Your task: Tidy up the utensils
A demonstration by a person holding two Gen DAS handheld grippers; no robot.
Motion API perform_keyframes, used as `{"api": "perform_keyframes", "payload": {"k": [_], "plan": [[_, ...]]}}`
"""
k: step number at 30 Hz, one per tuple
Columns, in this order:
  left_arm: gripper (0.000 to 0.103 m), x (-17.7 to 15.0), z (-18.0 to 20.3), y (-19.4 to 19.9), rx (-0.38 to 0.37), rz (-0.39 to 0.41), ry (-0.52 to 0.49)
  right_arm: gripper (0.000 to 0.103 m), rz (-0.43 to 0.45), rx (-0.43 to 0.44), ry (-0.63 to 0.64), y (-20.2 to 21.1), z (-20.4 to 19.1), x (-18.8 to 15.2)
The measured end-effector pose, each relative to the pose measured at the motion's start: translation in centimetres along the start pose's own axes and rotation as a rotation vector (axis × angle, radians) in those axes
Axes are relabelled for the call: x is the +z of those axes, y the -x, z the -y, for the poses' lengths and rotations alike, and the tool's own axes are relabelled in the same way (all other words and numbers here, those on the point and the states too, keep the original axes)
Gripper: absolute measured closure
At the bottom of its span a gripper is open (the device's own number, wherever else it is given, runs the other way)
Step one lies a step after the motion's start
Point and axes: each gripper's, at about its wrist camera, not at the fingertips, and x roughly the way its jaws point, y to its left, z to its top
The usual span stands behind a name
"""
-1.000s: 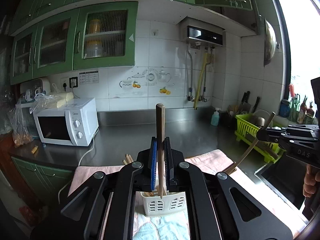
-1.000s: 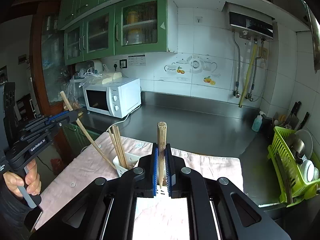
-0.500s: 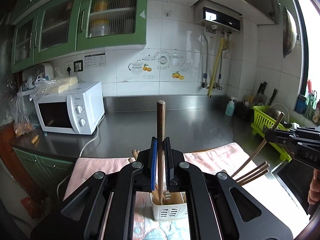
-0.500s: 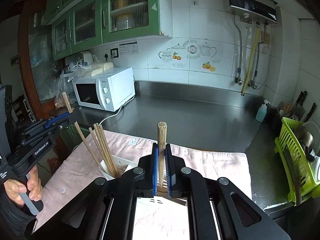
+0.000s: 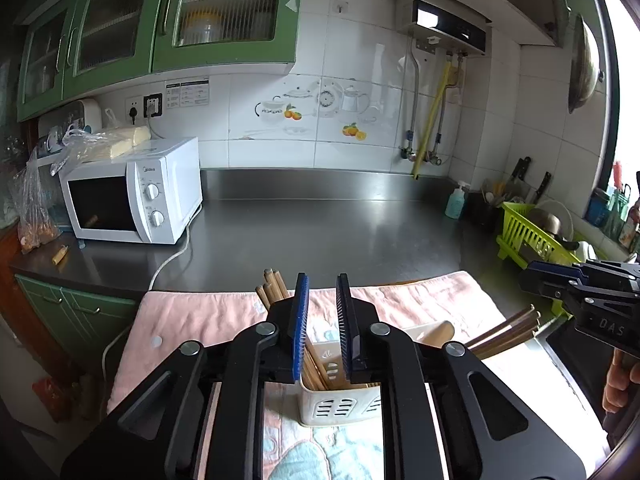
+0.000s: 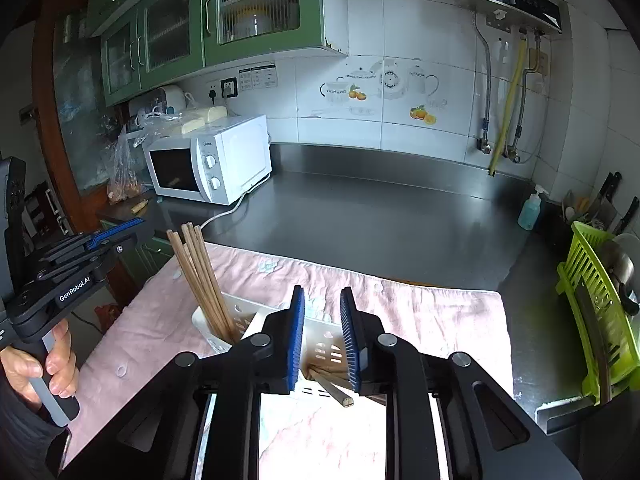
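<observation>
Leaning left in caddy (image 6: 320, 334): chopsticks (image 6: 200, 276), tips up.

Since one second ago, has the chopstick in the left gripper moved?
Yes. The chopstick no longer stands upright before the wall tiles; the left gripper is opening with nothing between its pads, above the white holder.

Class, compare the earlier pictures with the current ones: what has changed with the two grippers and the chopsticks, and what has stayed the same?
Both grippers came down toward the white utensil holder and let go. The left gripper and right gripper each clamped one upright chopstick earlier; now their jaws are opening with nothing between the fingers, and the chopsticks lean in the holder. The pink towel, microwave and green dish rack have not moved.
</observation>
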Motion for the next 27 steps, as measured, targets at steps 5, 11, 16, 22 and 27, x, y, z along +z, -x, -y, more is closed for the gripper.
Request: {"api": "perform_keyframes", "payload": {"k": [5, 11, 16, 22, 27], "plan": [[0.063, -1.1, 0.5, 2.6, -0.008, 0.017, -0.007, 0.070, 0.028, 0.013, 0.001, 2.5, -0.6, -1.5], [0.044, -3.7, 0.8, 6.7, -0.016, 0.034, -0.003, 0.057, 0.051, 0.011, 0.019, 5.3, -2.2, -5.2], [0.023, -6.7, 1.3, 9.8, 0.021, 0.042, -0.033, 0.047, 0.069, 0.012, 0.017, 7.3, -3.2, -9.1], [0.005, -10.4, 1.7, 13.0, 0.059, 0.048, -0.059, 0.028, 0.107, 0.003, -0.011, 9.6, -4.3, -13.4], [0.005, -13.1, 1.5, 15.0, 0.040, 0.030, -0.038, 0.018, 0.134, 0.008, -0.049, 11.3, -5.0, -16.4]]}}
